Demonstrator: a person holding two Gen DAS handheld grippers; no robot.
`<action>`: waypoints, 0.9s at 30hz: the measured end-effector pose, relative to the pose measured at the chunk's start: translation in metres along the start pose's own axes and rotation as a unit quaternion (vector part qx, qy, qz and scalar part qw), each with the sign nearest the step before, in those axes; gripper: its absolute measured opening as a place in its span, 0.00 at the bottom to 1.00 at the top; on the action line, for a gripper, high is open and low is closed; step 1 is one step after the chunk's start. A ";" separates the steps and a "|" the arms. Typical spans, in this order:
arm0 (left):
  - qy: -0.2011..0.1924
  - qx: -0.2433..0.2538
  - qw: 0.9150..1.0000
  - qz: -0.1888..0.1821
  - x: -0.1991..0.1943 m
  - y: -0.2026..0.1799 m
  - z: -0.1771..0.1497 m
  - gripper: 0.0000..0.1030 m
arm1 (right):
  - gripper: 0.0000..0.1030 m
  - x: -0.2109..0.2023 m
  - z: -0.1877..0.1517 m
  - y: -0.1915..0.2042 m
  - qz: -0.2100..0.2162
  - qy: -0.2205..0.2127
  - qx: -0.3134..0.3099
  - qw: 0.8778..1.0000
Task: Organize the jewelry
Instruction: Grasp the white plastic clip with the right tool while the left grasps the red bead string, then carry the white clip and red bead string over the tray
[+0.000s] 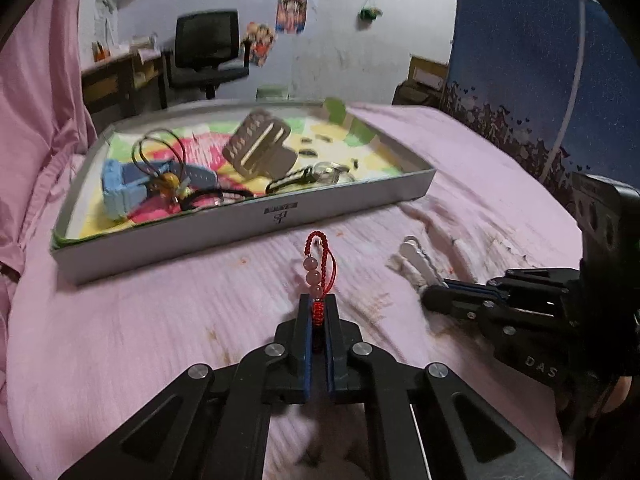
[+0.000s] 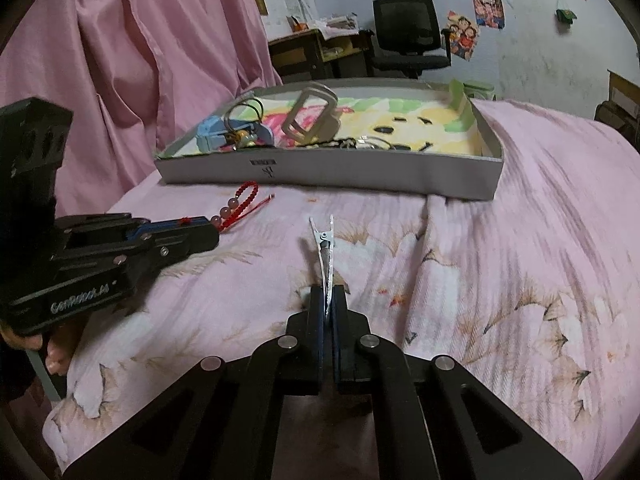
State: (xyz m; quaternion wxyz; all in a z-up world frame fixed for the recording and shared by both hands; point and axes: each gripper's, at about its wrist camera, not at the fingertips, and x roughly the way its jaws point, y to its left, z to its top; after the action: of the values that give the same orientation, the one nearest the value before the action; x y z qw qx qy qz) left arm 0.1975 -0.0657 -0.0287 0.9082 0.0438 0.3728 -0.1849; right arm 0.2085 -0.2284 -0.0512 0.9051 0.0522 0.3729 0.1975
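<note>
Fingers of the left gripper (image 1: 318, 312) pinch a red beaded cord (image 1: 316, 272), those of the right gripper (image 2: 328, 304) pinch a metal hair clip (image 2: 325, 248), each piece pointing lengthwise ahead toward the shallow box (image 1: 256, 224) straight beyond on the bed, roughly equally near to both.

Counted: one tray (image 1: 256, 224), one red bead cord (image 1: 316, 276), one metal hair clip (image 2: 325, 248), two grippers, one office chair (image 1: 208, 52).
</note>
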 end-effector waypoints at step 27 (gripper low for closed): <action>-0.206 -0.027 0.974 0.096 -0.049 -0.002 0.052 0.05 | 0.03 -0.056 0.066 0.003 -0.055 -0.243 -0.022 0.968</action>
State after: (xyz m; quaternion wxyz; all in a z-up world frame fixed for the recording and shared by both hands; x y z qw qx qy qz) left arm 0.1993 -0.0637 0.0424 0.9798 0.0155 0.1772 -0.0916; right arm 0.2173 -0.2440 0.0331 0.9790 0.0584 0.1396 0.1365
